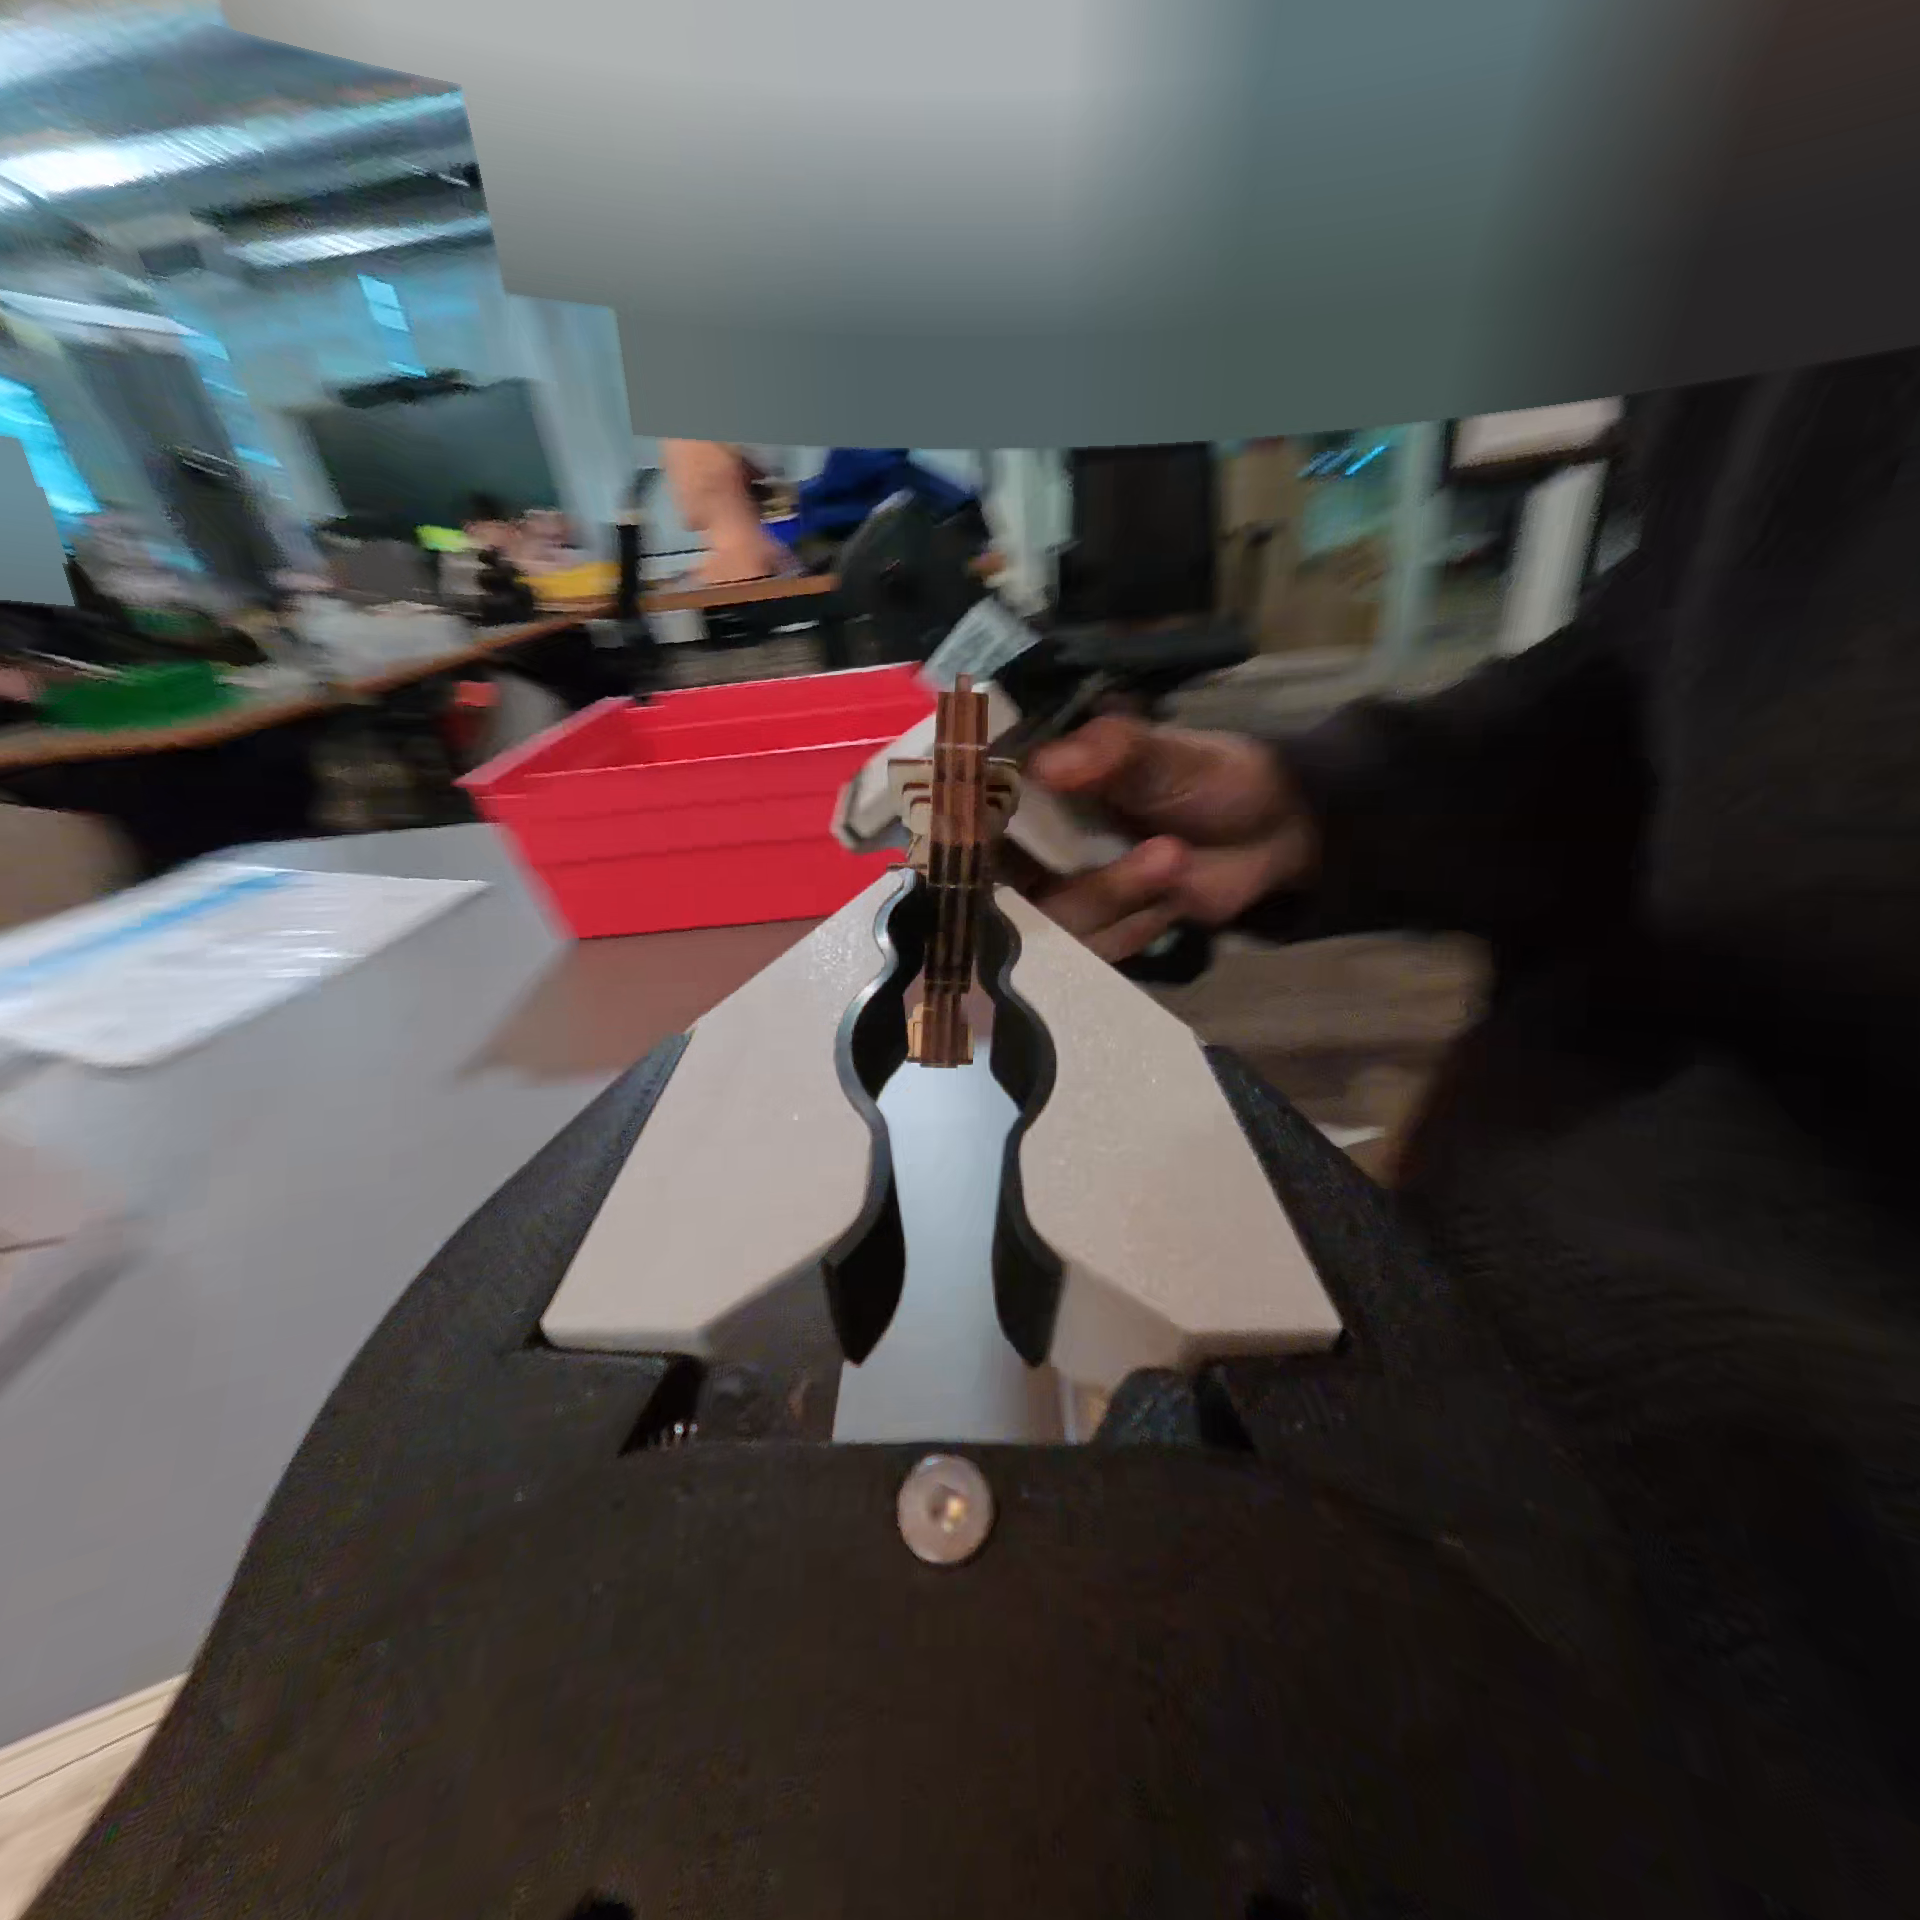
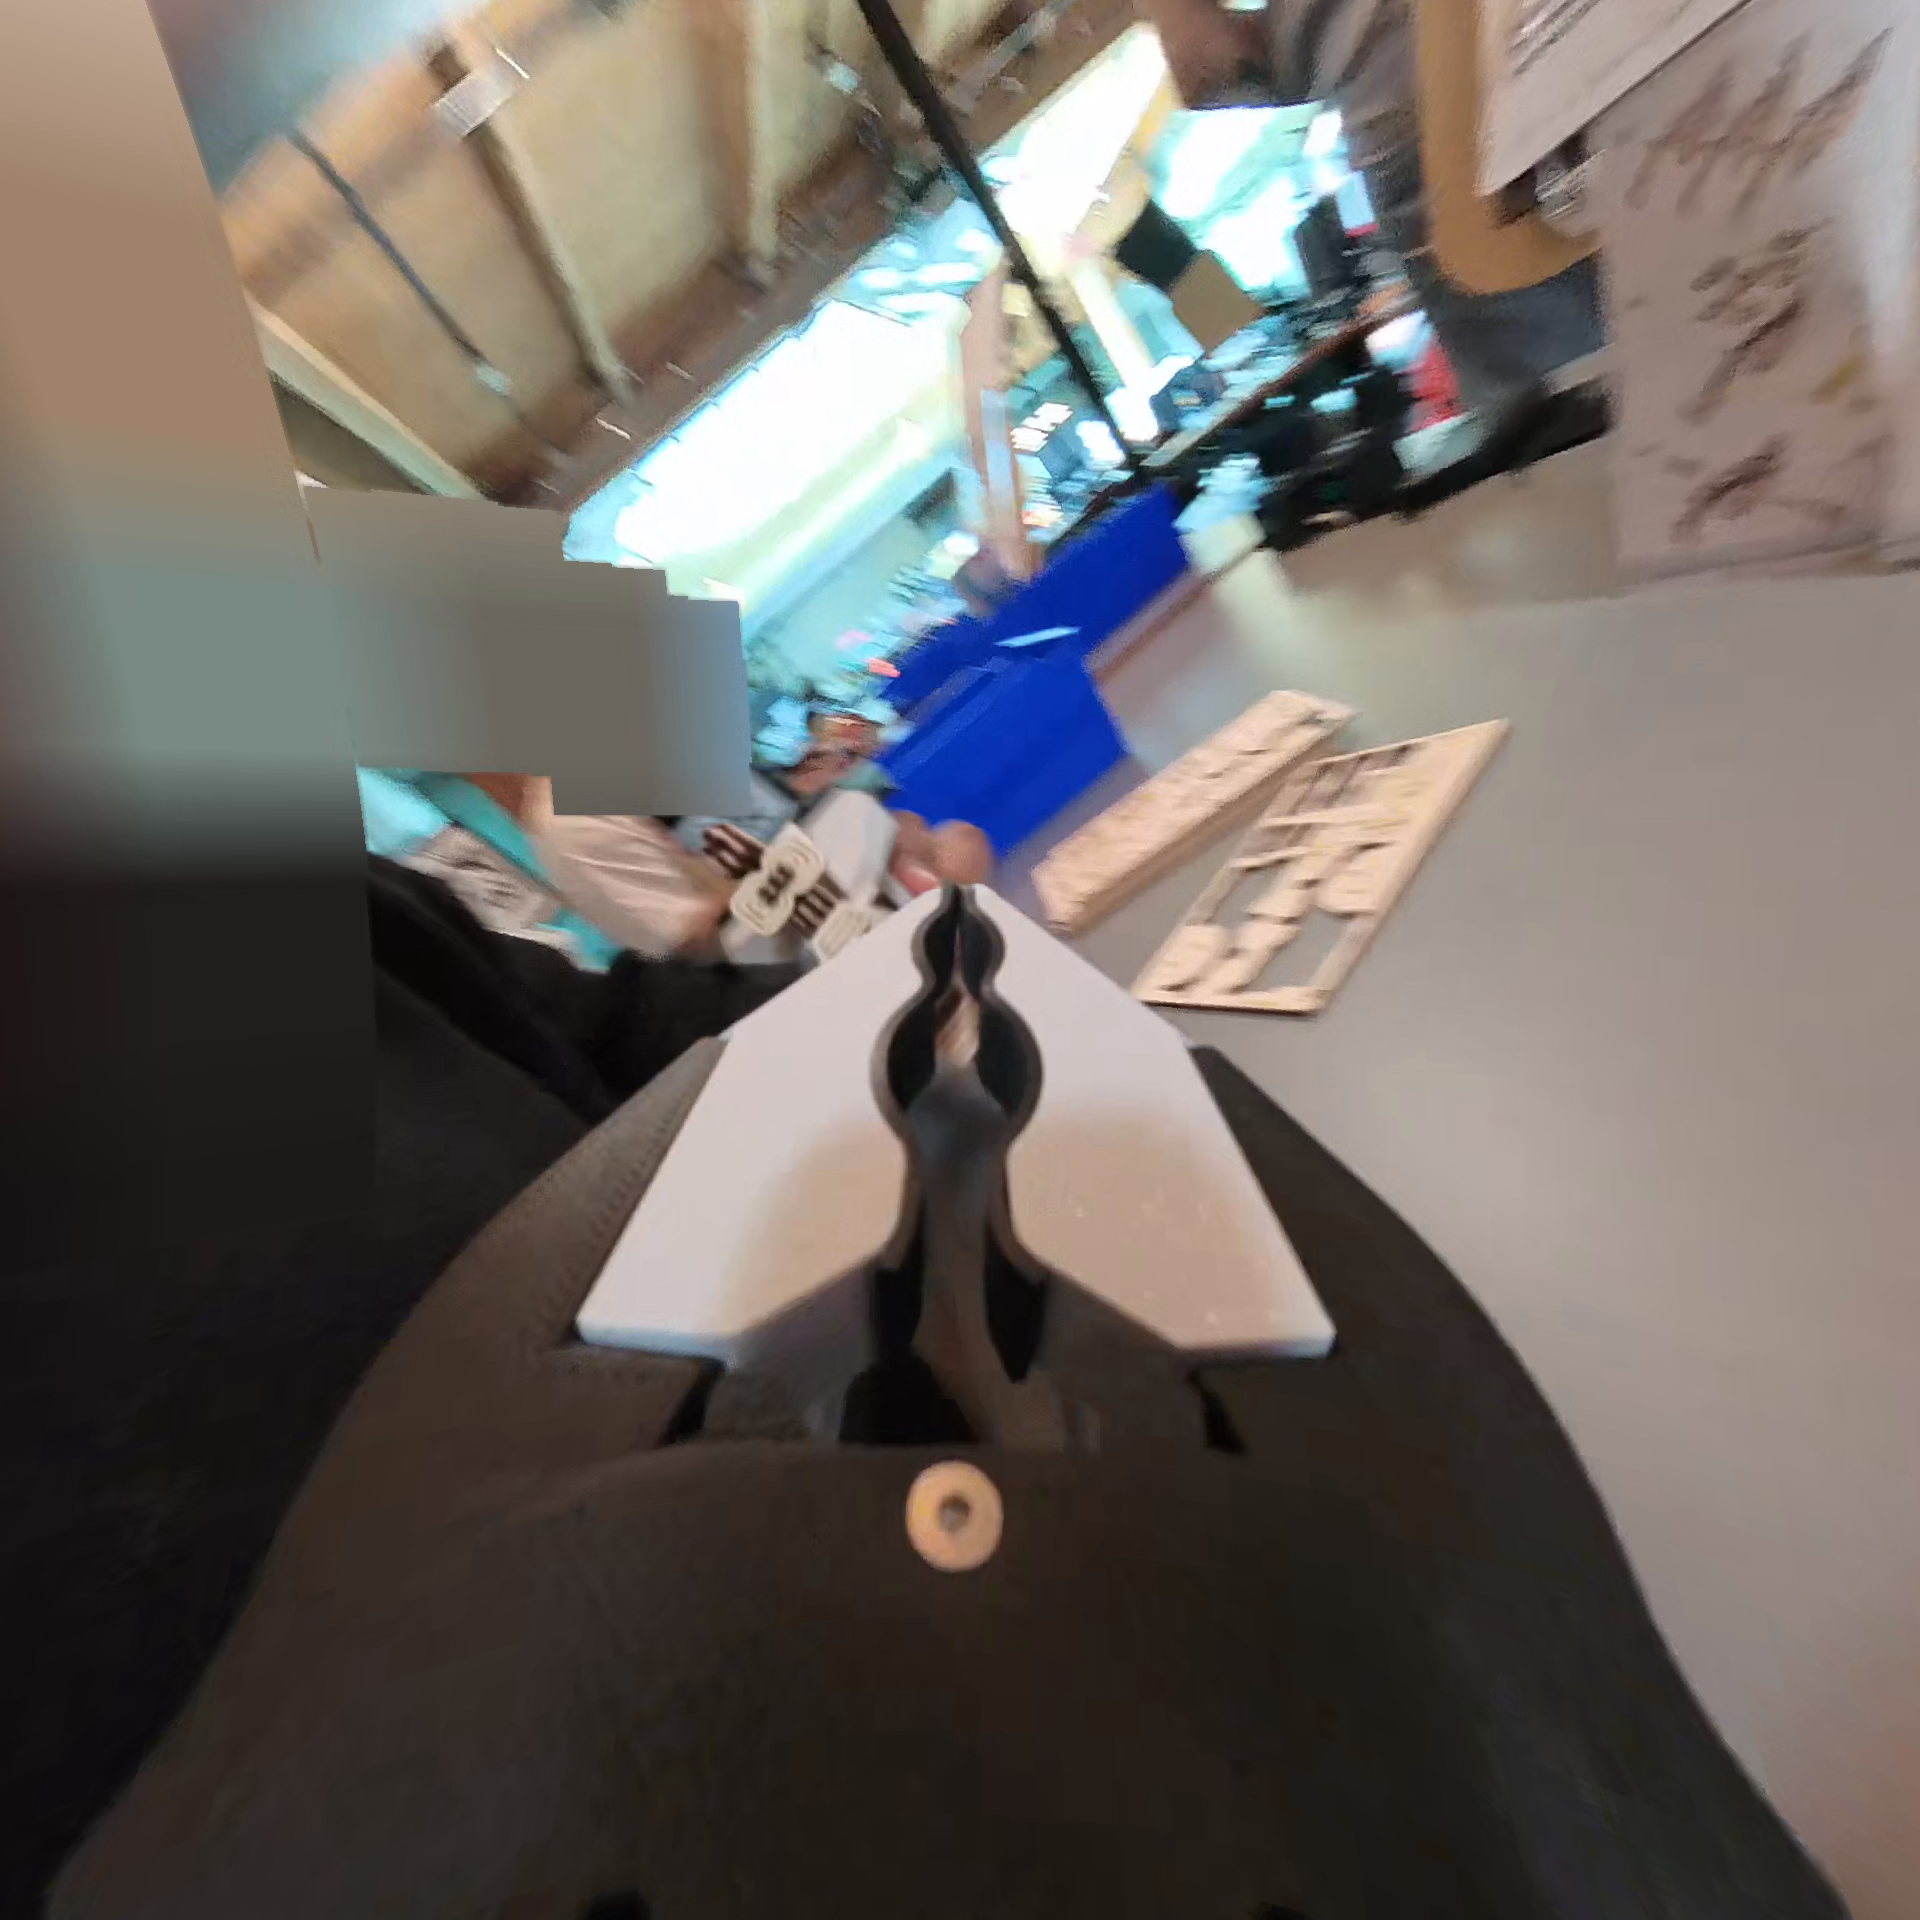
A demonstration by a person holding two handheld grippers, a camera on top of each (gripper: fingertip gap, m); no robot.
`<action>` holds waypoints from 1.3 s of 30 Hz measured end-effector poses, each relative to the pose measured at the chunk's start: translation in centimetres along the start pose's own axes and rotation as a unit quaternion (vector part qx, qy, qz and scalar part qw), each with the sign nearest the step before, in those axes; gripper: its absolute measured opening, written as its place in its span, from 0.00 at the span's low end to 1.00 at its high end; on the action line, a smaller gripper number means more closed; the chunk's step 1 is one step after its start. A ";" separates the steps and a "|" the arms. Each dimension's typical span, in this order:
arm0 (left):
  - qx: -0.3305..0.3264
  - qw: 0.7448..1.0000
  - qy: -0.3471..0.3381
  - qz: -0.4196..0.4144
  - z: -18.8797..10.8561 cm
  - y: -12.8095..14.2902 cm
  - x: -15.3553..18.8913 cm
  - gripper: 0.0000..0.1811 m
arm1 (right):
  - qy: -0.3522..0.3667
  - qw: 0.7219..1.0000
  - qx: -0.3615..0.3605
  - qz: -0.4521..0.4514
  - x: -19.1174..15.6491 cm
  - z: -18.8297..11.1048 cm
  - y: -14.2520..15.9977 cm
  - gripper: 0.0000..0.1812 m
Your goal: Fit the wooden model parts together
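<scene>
Gripping, left gripper (image 1: 948, 914): its jaws are clamped on the wooden model (image 1: 954, 862), a narrow stack of laser-cut layers standing upright between the tips, part of it rising above them and part hanging into the gap below.
Right gripper (image 2: 958, 914): the jaws are pressed together at the tips; whether anything thin sits between them, I cannot tell through the blur.
Right gripper seen from the left camera: its pale fingers (image 1: 883, 800) sit just behind the model, close against it, held by a bare hand (image 1: 1174, 821) with a dark sleeve (image 1: 1558, 831).
Model seen from the right camera: a pale cut-out piece (image 2: 790, 894) shows just left of the closed tips, lifted off the counter.
Counter (image 2: 1558, 1143): grey and bare to the right of the right gripper, wide room there.
Part sheets (image 2: 1320, 873): two flat wooden frames lie overlapping on the counter ahead and right, well apart from the tips.
Red bin (image 1: 696, 800): stands at the counter's far side, left of the model, rim open upward.
White box (image 1: 208, 966): near the left edge, beside the left gripper.
Blue bin (image 2: 997, 707): beyond the counter's far edge.
</scene>
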State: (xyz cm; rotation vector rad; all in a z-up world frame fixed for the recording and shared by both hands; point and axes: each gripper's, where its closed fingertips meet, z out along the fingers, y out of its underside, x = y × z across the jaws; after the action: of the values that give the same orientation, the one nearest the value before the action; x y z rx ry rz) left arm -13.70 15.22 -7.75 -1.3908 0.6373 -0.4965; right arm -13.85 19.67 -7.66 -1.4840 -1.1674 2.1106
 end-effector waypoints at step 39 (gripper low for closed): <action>0.127 0.829 0.376 -0.394 -3.3 -3.3 4.7 0.03 | -0.207 0.974 -0.082 0.047 -7.6 2.6 4.3 0.00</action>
State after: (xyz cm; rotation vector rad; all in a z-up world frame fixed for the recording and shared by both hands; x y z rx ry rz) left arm -12.31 9.24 -5.21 -1.1256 0.5520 -1.7919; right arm -12.15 10.95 -5.78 -1.2152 -1.4689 2.5254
